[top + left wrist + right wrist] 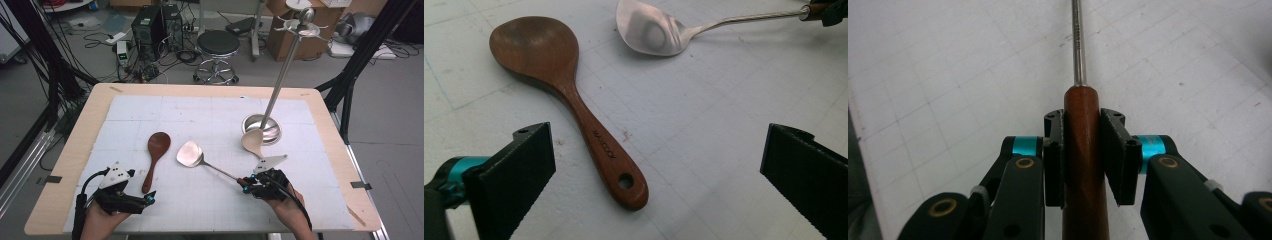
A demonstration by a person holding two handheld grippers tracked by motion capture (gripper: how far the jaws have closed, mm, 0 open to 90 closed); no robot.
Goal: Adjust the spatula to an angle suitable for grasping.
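Wooden spoon (569, 95) handle carries small engraved lettering, roughly "MA-COOK", exact letters unclear. Stamped marks on spatula (1077, 40) shaft too small to read.

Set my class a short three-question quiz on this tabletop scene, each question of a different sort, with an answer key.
1. True or false: the right gripper is shut on the wooden handle of the metal spatula.
2. Multiple choice: the left gripper is A) shut on the dark wooden spoon; B) open, with the spoon's handle lying on the mat between its jaws; C) holding the spatula.
3. Fill in: the pale wooden spoon lies with its bowl against the round base of the tall metal ____.

Key: 1 true; 2 B; 3 stand.
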